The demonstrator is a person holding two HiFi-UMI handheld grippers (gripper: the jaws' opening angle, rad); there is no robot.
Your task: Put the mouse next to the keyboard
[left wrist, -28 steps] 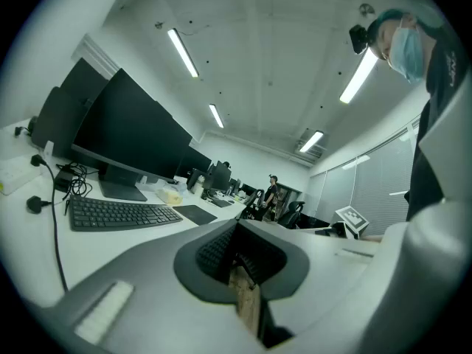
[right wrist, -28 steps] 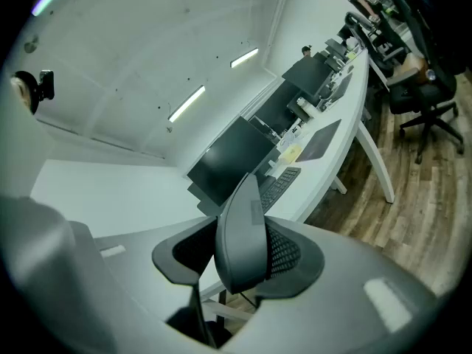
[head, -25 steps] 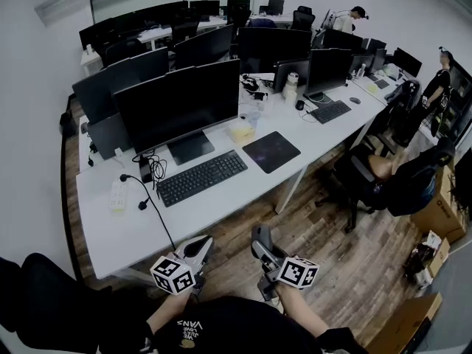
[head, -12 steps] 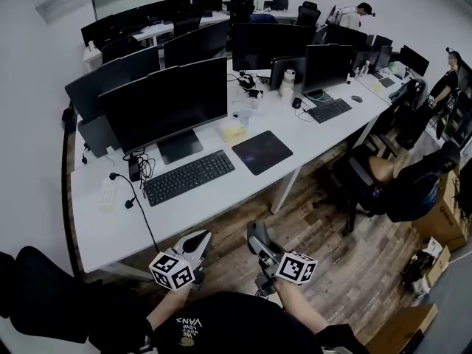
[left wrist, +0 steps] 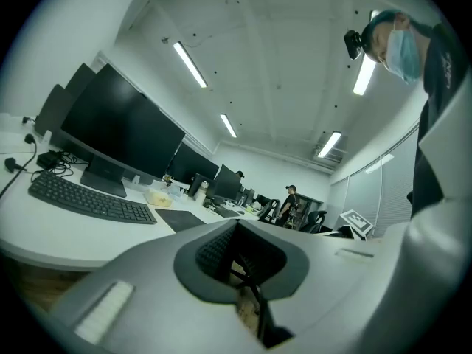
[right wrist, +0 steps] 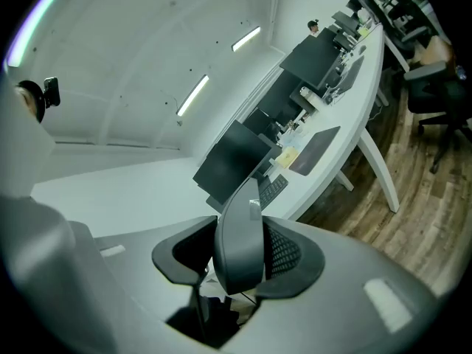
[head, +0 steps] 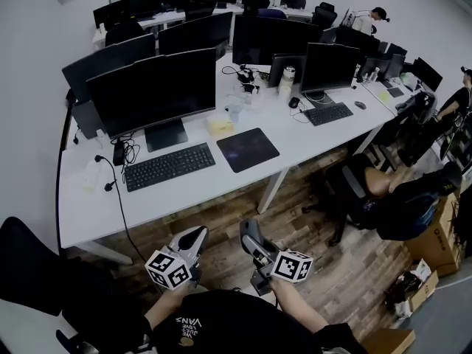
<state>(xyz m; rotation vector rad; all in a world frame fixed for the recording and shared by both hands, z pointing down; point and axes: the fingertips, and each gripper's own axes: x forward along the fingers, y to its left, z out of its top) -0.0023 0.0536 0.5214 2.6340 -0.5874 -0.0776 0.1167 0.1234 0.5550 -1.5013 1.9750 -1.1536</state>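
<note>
Carry phase, status check. The right tongs (head: 251, 234) stand about half open and are clamped on the mouse (right wrist: 237, 236). In the right gripper view its dark rounded shell stands upright between the 2 ribbed pads and touches both, so the task's thing is in the air in my right hand, not on the counter (head: 184, 199). The left tongs (head: 196, 233) are drawn together at the tips with nothing between them. Change over the last 1 s: in the head view the counter has slid up and to the left, and the keyboard (head: 169, 167) has gone with it. 1 s ago the left tongs overlapped the counter's near edge. Now both tongs hang over the wooden floor (head: 317, 227), apart from that edge. The hold on the mouse has not altered. My reading is that the rig is travelling level alongside the counter rather than closing on it, so delivery has not begun. The keyboard lies in front of the big monitor (head: 151, 93), with a strip of bare counter between its right end and the dark mat (head: 248, 149). I judge that strip the natural drop spot. The next move needs a reach forward and left over the edge, then a lowering before release. Risk: letting go too high would tumble the mouse.
</note>
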